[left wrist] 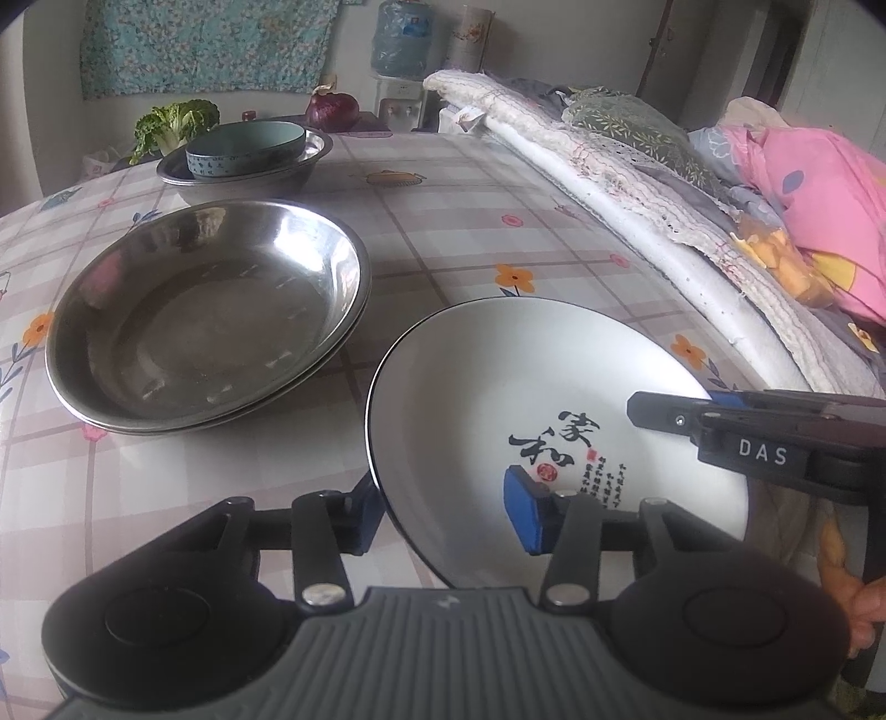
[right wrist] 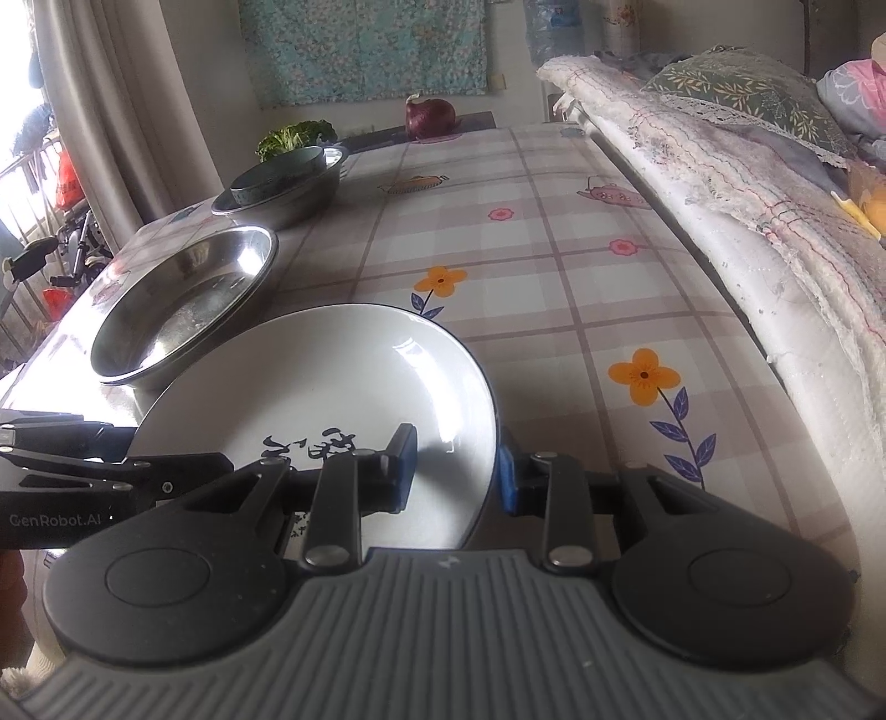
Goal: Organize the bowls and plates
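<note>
A white plate (left wrist: 531,382) with black calligraphy and a dark rim is held between both grippers, tilted above the tablecloth; it also shows in the right wrist view (right wrist: 332,376). My left gripper (left wrist: 448,512) straddles its near left rim, one pad over the face, one under. My right gripper (right wrist: 457,471) straddles the plate's right rim; its fingers (left wrist: 692,415) show over the plate in the left wrist view. Two stacked steel plates (left wrist: 205,315) lie to the left (right wrist: 183,299). A teal bowl (left wrist: 246,147) sits in a steel basin (left wrist: 288,171) farther back.
The table carries a checked floral tablecloth (right wrist: 554,266). A bed edge with folded blankets (left wrist: 637,183) runs along the right side. A red onion (right wrist: 431,117) and leafy greens (left wrist: 171,124) lie at the far end. A water dispenser (left wrist: 401,50) stands behind.
</note>
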A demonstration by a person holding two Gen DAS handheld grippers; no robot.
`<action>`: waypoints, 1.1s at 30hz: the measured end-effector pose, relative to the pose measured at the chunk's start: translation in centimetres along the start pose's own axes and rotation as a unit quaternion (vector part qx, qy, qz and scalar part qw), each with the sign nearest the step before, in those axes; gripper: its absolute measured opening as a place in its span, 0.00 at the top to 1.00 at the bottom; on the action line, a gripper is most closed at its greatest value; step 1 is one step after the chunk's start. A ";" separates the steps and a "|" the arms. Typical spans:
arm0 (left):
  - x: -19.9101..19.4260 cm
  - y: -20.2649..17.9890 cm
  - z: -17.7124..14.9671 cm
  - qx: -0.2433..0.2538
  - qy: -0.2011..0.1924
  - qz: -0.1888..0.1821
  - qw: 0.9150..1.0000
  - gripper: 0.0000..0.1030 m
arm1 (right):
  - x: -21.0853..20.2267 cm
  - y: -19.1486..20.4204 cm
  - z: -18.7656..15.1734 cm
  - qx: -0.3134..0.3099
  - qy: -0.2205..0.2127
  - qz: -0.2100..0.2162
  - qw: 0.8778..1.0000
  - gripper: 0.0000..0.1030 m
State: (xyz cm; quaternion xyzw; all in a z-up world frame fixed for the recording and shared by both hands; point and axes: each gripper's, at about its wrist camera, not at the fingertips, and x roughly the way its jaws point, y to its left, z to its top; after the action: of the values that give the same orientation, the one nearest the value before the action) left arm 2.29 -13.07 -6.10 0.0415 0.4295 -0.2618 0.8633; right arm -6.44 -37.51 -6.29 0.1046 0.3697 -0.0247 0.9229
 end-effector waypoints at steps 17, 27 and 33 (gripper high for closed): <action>0.0 1.9 0.0 -0.039 -0.010 -0.015 0.999 0.78 | -0.5 -0.3 -0.7 -0.002 -0.006 -0.009 1.000 0.78; -0.6 1.6 0.4 -0.033 -0.024 -0.007 0.999 0.78 | -0.7 -0.2 -0.3 -0.006 -0.014 -0.014 1.000 0.77; -1.0 1.3 0.7 -0.028 -0.028 -0.006 0.999 0.78 | -1.1 -0.2 0.1 -0.009 -0.018 -0.015 1.000 0.77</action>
State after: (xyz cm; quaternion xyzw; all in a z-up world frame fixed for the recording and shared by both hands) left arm 2.93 -11.78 -5.13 0.0071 0.4123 -0.2563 0.8742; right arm -7.20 -37.79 -5.55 0.0907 0.3548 -0.0373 0.9298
